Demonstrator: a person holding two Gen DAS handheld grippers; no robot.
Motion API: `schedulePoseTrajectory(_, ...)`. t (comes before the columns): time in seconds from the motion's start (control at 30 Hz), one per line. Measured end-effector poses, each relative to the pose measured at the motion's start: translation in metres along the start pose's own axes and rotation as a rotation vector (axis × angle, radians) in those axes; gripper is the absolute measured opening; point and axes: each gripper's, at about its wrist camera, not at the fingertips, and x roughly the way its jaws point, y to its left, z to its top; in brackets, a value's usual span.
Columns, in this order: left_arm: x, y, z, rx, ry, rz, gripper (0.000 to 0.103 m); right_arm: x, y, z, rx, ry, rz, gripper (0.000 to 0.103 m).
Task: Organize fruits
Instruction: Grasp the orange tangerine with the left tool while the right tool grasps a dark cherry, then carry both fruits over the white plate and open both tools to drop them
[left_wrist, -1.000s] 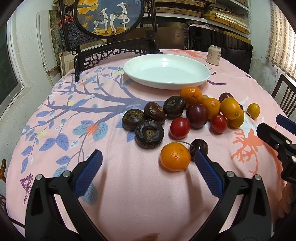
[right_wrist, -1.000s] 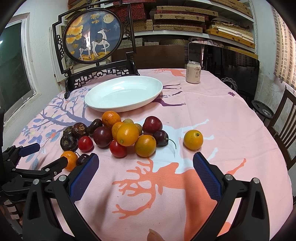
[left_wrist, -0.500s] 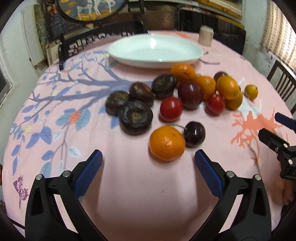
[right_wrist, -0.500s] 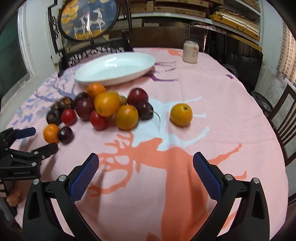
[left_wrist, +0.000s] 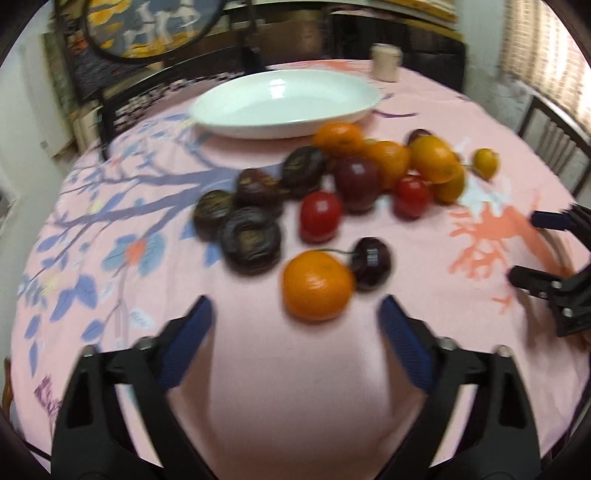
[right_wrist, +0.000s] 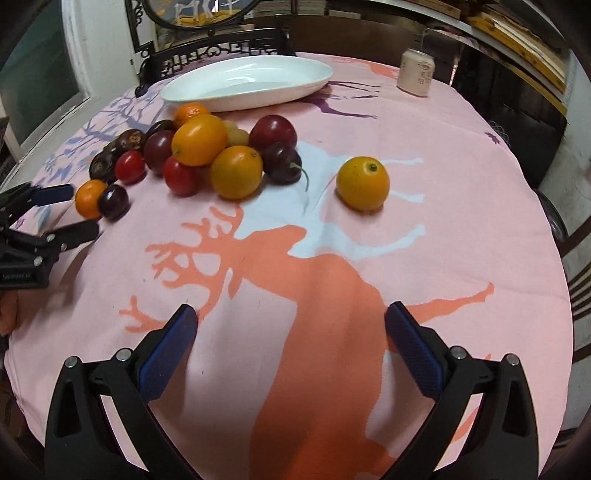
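Mixed fruit lies in a cluster on the pink tablecloth: oranges, red tomatoes (left_wrist: 320, 214), dark plums and brown wrinkled fruits (left_wrist: 251, 242). A white oval dish (left_wrist: 284, 107) (right_wrist: 243, 81) stands behind them with nothing in it. My left gripper (left_wrist: 295, 308) is closing; a small mandarin (left_wrist: 317, 284) (right_wrist: 89, 197) sits just ahead of its tips, untouched, with a dark cherry (left_wrist: 371, 262) beside it. My right gripper (right_wrist: 291, 310) is open over the deer print, nothing between its fingers. One orange fruit (right_wrist: 364, 182) lies alone ahead of it.
A pale drink can (right_wrist: 415, 72) stands at the far side of the table. A dark carved chair back (right_wrist: 221, 48) rises behind the dish. Wooden chairs (left_wrist: 554, 129) stand at the right edge. Each gripper shows at the side of the other's view.
The left gripper's jaws have narrowed and the mandarin now sits closer to its tips. The right gripper has dropped nearer the cloth, so the lone orange fruit looks larger.
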Motion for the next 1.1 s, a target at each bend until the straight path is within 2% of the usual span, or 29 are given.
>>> schedulePoseTrajectory(0.03, 0.002, 0.001, 0.000, 0.001, 0.011, -0.041, 0.068, 0.000, 0.000, 0.000, -0.001, -0.001, -0.001, 0.102)
schedulePoseTrajectory(0.17, -0.001, 0.009, 0.002, -0.015, -0.003, -0.117, 0.048, -0.005, 0.000, -0.003, 0.000, -0.017, 0.022, 0.102)
schedulePoseTrajectory(0.23, -0.001, 0.009, 0.005, -0.001, -0.001, -0.143, 0.046, -0.013, 0.001, -0.004, -0.006, -0.058, 0.056, 0.098)
schedulePoseTrajectory(0.33, 0.003, 0.007, 0.009, 0.053, -0.005, -0.121, 0.043, -0.022, 0.007, -0.001, -0.012, -0.109, 0.118, 0.087)
schedulePoseTrajectory(0.4, 0.007, 0.010, 0.012, 0.056, -0.002, -0.125, 0.046, -0.023, 0.013, 0.004, 0.001, -0.111, 0.194, 0.080)
schedulePoseTrajectory(0.47, 0.008, 0.015, 0.013, 0.041, -0.005, -0.159, 0.046, -0.018, 0.024, 0.011, 0.004, -0.098, 0.265, 0.067)
schedulePoseTrajectory(0.5, 0.008, 0.016, 0.013, 0.042, -0.006, -0.164, 0.046, -0.015, 0.030, 0.015, -0.003, -0.092, 0.280, 0.063)
schedulePoseTrajectory(0.57, 0.006, 0.015, 0.011, 0.049, -0.016, -0.172, 0.038, -0.013, 0.035, 0.025, -0.002, -0.098, 0.281, 0.055)
schedulePoseTrajectory(0.63, 0.001, 0.015, 0.010, 0.048, -0.040, -0.166, 0.038, -0.012, 0.032, 0.033, 0.021, -0.117, 0.279, 0.054)
schedulePoseTrajectory(0.77, -0.012, 0.020, 0.008, 0.025, -0.094, -0.200, 0.038, -0.005, 0.031, 0.042, 0.066, -0.103, 0.351, 0.054)
schedulePoseTrajectory(0.83, -0.020, 0.025, 0.007, 0.002, -0.119, -0.218, 0.038, -0.001, 0.038, 0.045, 0.053, -0.088, 0.364, 0.054)
schedulePoseTrajectory(1.03, -0.029, 0.049, 0.008, -0.091, -0.154, -0.190, 0.038, 0.005, 0.078, 0.052, -0.029, -0.074, 0.413, 0.054)
schedulePoseTrajectory(1.1, -0.029, 0.057, 0.008, -0.120, -0.156, -0.191, 0.038, 0.011, 0.093, 0.057, -0.061, -0.068, 0.401, 0.054)
